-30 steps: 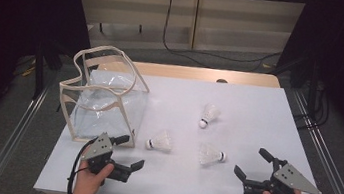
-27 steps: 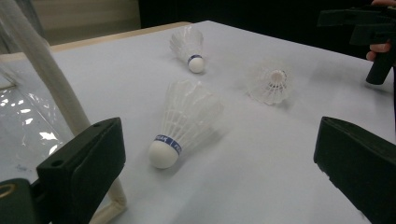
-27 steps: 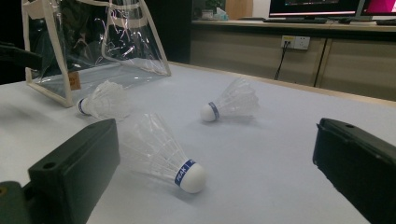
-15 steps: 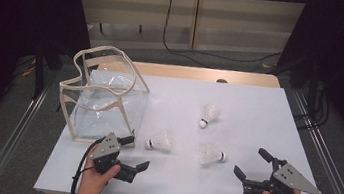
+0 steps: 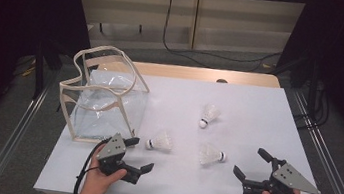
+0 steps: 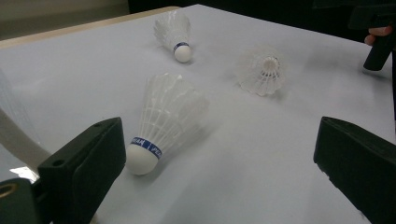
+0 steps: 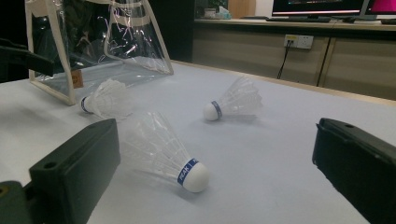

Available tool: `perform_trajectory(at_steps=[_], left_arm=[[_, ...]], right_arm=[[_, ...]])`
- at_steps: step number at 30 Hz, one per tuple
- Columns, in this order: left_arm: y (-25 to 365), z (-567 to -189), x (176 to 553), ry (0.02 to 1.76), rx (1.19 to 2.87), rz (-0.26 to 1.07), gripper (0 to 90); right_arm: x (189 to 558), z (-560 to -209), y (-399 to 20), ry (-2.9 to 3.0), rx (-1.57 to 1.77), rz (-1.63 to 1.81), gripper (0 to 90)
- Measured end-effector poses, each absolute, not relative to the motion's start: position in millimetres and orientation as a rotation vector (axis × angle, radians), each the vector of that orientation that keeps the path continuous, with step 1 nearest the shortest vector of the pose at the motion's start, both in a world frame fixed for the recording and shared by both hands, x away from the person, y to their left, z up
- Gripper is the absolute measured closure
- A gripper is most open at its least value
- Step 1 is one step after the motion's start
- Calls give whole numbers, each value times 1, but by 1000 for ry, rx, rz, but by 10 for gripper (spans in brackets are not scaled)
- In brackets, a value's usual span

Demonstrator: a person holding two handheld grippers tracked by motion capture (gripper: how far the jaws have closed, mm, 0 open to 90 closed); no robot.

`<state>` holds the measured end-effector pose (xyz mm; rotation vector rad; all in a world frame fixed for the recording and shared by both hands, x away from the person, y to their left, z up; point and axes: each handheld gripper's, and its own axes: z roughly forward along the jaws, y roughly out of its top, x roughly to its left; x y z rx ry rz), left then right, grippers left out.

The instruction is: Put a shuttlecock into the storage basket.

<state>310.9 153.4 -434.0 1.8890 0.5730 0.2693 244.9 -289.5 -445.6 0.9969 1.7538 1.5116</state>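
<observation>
Shuttlecock (image 6: 161,123) lies lower centre of frame, cork beside my left gripper's (image 5: 138,154) near jaw, jaws wide apart. Best to slide right, straddle the cork, pinch there; the feathers look crushable. Right gripper (image 5: 253,164) open, idle.

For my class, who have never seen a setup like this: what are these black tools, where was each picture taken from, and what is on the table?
A person holds a hand-held two-jaw tool in each hand: the left gripper and right gripper. Both are open and hold nothing. One picture looks down from above; the other two come from cameras riding on each gripper, looking out between its black jaws. On the white table lie three shuttlecocks, and a clear bag stands at the left.
</observation>
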Motion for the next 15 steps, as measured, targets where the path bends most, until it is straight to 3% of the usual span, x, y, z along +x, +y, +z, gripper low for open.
perform_trajectory(at_steps=[15], left_arm=[[142,-434,312,581,1908,266,27]], right_arm=[[245,-446,-289,1754,993,1511,7]])
